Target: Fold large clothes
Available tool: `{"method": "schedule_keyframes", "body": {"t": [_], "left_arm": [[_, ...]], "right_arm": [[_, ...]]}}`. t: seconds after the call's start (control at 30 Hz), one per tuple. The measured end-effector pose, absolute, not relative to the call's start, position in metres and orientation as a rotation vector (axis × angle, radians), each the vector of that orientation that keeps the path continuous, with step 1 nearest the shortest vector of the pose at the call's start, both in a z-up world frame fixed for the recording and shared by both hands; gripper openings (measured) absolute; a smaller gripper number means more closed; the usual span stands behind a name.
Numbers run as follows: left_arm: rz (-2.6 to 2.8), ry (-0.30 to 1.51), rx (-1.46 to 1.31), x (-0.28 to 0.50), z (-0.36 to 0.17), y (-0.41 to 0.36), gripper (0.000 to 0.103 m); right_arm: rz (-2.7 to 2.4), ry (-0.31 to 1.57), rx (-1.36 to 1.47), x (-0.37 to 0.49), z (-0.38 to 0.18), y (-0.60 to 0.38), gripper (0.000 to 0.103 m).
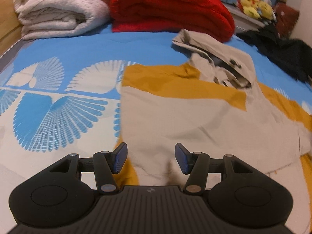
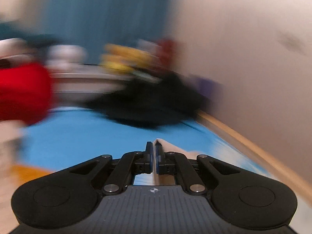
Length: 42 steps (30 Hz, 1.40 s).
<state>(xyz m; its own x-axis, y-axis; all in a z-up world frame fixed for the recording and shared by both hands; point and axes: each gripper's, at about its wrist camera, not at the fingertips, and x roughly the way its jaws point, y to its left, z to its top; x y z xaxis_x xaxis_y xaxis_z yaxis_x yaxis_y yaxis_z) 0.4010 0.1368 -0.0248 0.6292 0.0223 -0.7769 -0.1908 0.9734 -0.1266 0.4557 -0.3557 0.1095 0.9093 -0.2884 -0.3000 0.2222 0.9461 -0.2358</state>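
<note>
The left gripper (image 1: 150,159) hangs wide open, holding nothing, over the beige-and-mustard jacket (image 1: 195,120) spread on the blue bedsheet (image 1: 78,44). The right gripper (image 2: 154,160) is clamped on a beige fabric edge (image 2: 165,146). A fold looks underway; next, the left should pinch a matching edge.

The left gripper (image 1: 151,159) hangs over the near edge of a beige and mustard jacket (image 1: 195,117), its blue-padded fingers (image 1: 120,158) spread wide with nothing between them. The jacket lies rumpled on a blue patterned bed (image 1: 78,48), its collar at one o'clock. A cream blanket (image 1: 58,13) sits folded at eleven o'clock, a red blanket (image 1: 171,9) at twelve, dark clothing (image 1: 282,52) at two.
</note>
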Motion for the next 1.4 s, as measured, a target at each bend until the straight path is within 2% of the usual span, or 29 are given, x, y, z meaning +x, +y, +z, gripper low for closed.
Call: {"method": "schedule_keyframes", "body": {"t": [0.1, 0.27, 0.33, 0.37, 0.47, 0.5, 0.73, 0.9, 0.93, 0.97, 1.07, 1.13, 1.2, 1.4], "left_arm": [[0.134, 0.872, -0.251, 0.398, -0.019, 0.15, 0.059], [0.138, 0.862, -0.302, 0.392, -0.012, 0.166, 0.059], [0.14, 0.86, -0.321, 0.39, -0.01, 0.171, 0.059], [0.141, 0.859, -0.332, 0.389, -0.009, 0.174, 0.059], [0.141, 0.852, -0.357, 0.387, -0.005, 0.181, 0.059], [0.137, 0.851, -0.362, 0.387, -0.004, 0.182, 0.059], [0.111, 0.853, -0.365, 0.386, -0.001, 0.184, 0.059], [0.126, 0.828, -0.389, 0.384, 0.007, 0.191, 0.059], [0.125, 0.821, -0.395, 0.383, 0.009, 0.193, 0.06], [0.125, 0.816, -0.4, 0.382, 0.011, 0.195, 0.06], [0.127, 0.808, -0.409, 0.378, 0.014, 0.201, 0.06], [0.127, 0.808, -0.407, 0.376, 0.014, 0.205, 0.06], [0.126, 0.811, -0.407, 0.375, 0.014, 0.208, 0.06], [0.128, 0.796, -0.425, 0.37, 0.018, 0.219, 0.06]], "right_arm": [[0.107, 0.358, -0.25, 0.418, 0.107, -0.24, 0.003], [0.528, 0.644, -0.19, 0.37, 0.058, -0.132, 0.005], [0.507, 0.708, -0.144, 0.36, 0.044, -0.13, 0.011], [0.477, 0.724, -0.107, 0.356, 0.04, -0.136, 0.018], [0.324, 0.723, 0.022, 0.347, 0.03, -0.168, 0.049], [0.252, 0.728, 0.083, 0.349, 0.026, -0.184, 0.052], [-0.16, 0.832, 0.352, 0.355, -0.027, -0.254, 0.053], [-0.163, 0.896, 0.424, 0.358, -0.053, -0.25, 0.05], [-0.168, 0.886, 0.403, 0.357, -0.052, -0.245, 0.046], [-0.174, 0.867, 0.385, 0.355, -0.048, -0.24, 0.036], [-0.167, 0.808, 0.332, 0.353, -0.035, -0.218, 0.029], [-0.161, 0.793, 0.332, 0.351, -0.027, -0.21, 0.011], [-0.163, 0.767, 0.321, 0.354, -0.019, -0.204, 0.002], [-0.07, 0.516, 0.18, 0.355, 0.038, -0.155, 0.001]]}}
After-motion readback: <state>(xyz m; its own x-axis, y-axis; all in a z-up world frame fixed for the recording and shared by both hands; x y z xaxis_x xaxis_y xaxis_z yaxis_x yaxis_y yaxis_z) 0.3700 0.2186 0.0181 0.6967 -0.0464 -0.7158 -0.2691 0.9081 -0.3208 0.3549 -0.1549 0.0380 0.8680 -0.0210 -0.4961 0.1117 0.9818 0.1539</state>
